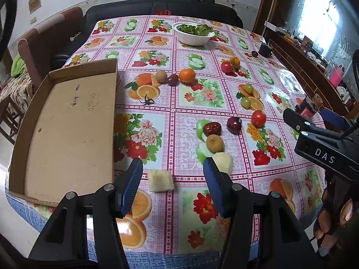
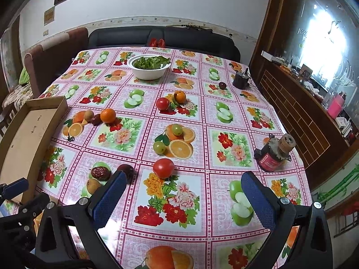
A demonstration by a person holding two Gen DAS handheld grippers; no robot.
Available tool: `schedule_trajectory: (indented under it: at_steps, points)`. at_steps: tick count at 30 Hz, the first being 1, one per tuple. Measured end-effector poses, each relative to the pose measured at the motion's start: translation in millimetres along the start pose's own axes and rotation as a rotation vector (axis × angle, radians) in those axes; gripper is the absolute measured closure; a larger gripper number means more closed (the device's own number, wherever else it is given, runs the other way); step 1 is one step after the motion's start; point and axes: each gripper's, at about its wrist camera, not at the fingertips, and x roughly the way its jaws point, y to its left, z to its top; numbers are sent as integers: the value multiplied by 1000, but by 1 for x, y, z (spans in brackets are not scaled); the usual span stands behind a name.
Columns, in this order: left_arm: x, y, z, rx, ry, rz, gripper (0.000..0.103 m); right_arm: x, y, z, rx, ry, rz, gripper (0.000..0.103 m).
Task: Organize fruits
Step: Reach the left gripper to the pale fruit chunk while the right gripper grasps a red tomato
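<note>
Two grippers are hovering over the table point(image 2: 224, 103), and I am holding both with jaws spread wide and nothing between them. Left gripper point(image 1: 172, 174) is pointing at the near edge, just right of the cardboard tray point(image 1: 67, 130). Right gripper point(image 2: 184, 192) is pointing at the printed cloth farther right of the tray.

Taking the tray as the reference, I am seeing these fruits, all outside it:
- Two pale cut pieces: one point(image 1: 160, 180) lying between the left gripper's fingers, one point(image 1: 222, 162) just beside its right finger.
- A brown pear point(image 1: 215, 143), a red date point(image 1: 212, 129) and a dark plum point(image 1: 234, 124) sitting to the right, close together.
- A tomato point(image 2: 163, 167) resting farther right, ahead of the right gripper.
- A kiwi point(image 1: 161, 76), a small dark fruit point(image 1: 172, 79) and an orange point(image 1: 187, 75) clustering beyond the tray's far right corner.
- Two green fruits point(image 2: 167, 137) lying mid-table.

A white bowl point(image 2: 149, 72) of greens is standing at the far end.
</note>
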Motion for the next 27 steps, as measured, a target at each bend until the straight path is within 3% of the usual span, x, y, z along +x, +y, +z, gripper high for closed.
schedule_trajectory:
  at_steps: [8, 11, 18, 27]
  points:
    - [0, 16, -8, -25, 20, -9, 48, 4, 8, -3, -11, -1, 8, 0]
    - [1, 21, -14, -39, 39, -49, 48, 6, 10, -6, -14, -5, 29, 0]
    - [2, 25, -25, -46, 58, -105, 48, 10, 7, -22, 22, -76, 191, 5]
    - [15, 16, -25, -30, 93, -99, 48, 24, -10, -37, 75, 33, 278, 19]
